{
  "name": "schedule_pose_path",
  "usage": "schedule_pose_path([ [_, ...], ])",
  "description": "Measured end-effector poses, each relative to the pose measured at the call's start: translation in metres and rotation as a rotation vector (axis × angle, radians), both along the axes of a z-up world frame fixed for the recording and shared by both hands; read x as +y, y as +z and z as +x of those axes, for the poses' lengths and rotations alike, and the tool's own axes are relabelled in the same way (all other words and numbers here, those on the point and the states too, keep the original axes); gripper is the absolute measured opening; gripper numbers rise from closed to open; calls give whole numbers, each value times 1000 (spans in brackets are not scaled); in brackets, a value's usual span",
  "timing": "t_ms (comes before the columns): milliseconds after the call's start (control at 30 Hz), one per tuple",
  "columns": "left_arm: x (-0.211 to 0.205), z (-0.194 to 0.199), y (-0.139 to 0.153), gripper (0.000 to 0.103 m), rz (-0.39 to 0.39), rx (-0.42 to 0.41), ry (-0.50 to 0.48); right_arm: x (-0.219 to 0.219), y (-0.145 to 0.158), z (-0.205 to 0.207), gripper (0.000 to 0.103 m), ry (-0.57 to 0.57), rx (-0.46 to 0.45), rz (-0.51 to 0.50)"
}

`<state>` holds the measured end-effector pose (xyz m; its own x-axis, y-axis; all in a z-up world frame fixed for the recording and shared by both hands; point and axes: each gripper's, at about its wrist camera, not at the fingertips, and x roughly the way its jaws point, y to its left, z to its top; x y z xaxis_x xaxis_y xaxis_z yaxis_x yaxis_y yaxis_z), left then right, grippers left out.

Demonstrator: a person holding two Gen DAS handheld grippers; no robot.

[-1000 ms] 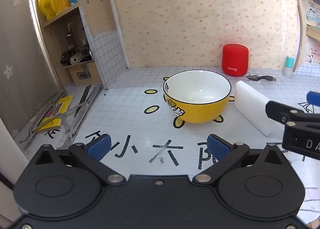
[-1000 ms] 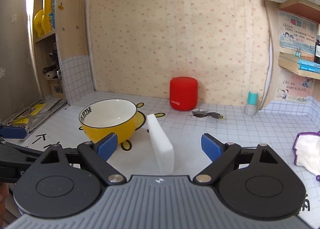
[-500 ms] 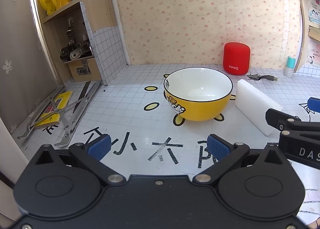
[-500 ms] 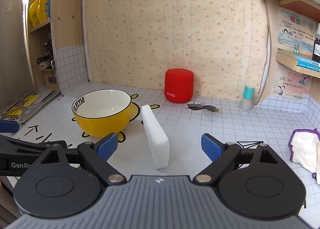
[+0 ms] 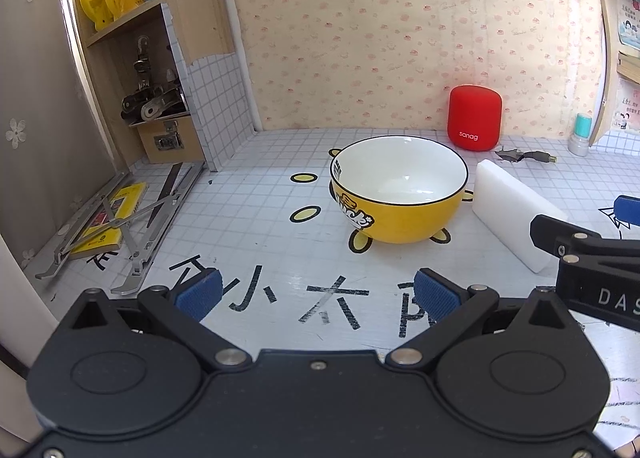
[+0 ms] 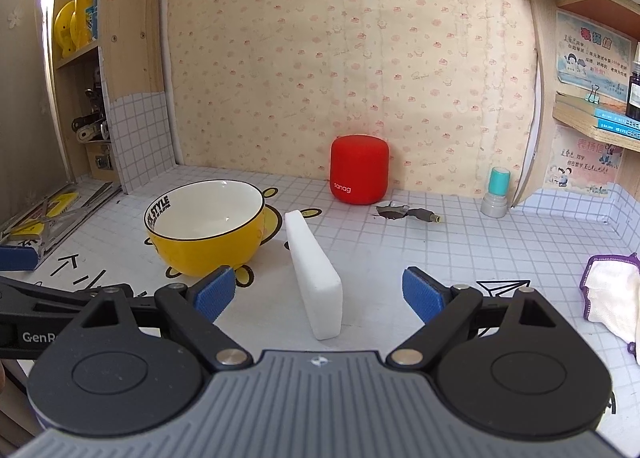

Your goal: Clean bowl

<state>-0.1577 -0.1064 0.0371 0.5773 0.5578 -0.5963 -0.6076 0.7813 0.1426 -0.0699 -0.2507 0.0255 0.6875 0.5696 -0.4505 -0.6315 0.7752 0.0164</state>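
A yellow bowl (image 5: 400, 194) (image 6: 206, 228) with a white inside and black rim stands upright on the tiled tabletop. To its right a white sponge block (image 5: 516, 214) (image 6: 314, 270) stands on its long edge. My left gripper (image 5: 316, 294) is open with nothing between its blue pads, short of the bowl and above the black lettering. My right gripper (image 6: 318, 292) is open too, and the near end of the sponge lies between its fingers without touching them. Each gripper shows at the edge of the other's view.
A red speaker (image 5: 474, 122) (image 6: 359, 169) stands against the back wall. A cable plug (image 6: 408, 213) and a teal-capped bottle (image 6: 496, 198) lie to its right. A folded metal stand (image 5: 120, 226) and shelves (image 5: 152, 70) are at the left, a purple-edged cloth (image 6: 612, 294) at the right.
Both cameras have tilted up and drawn back a little. In the right wrist view the bowl and sponge have slid rightward, so the sponge end now sits between the right fingers. Nothing was gripped.
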Motion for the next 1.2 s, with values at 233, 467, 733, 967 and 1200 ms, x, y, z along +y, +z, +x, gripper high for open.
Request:
schedule_pose_path([
  [233, 3, -1, 2, 102, -7, -7, 4, -1, 0, 3, 91, 11, 1, -3],
  [467, 2, 0, 0, 102, -11, -7, -17, 0, -1, 2, 91, 4, 2, -6],
  [733, -4, 3, -1, 102, -9, -1, -56, -5, 1, 11, 91, 3, 11, 8],
  [967, -6, 4, -2, 102, -12, 3, -68, -9, -1, 14, 91, 0, 25, 21],
  [1200, -10, 3, -1, 102, -11, 3, -79, -16, -1, 16, 91, -20, 24, 12],
])
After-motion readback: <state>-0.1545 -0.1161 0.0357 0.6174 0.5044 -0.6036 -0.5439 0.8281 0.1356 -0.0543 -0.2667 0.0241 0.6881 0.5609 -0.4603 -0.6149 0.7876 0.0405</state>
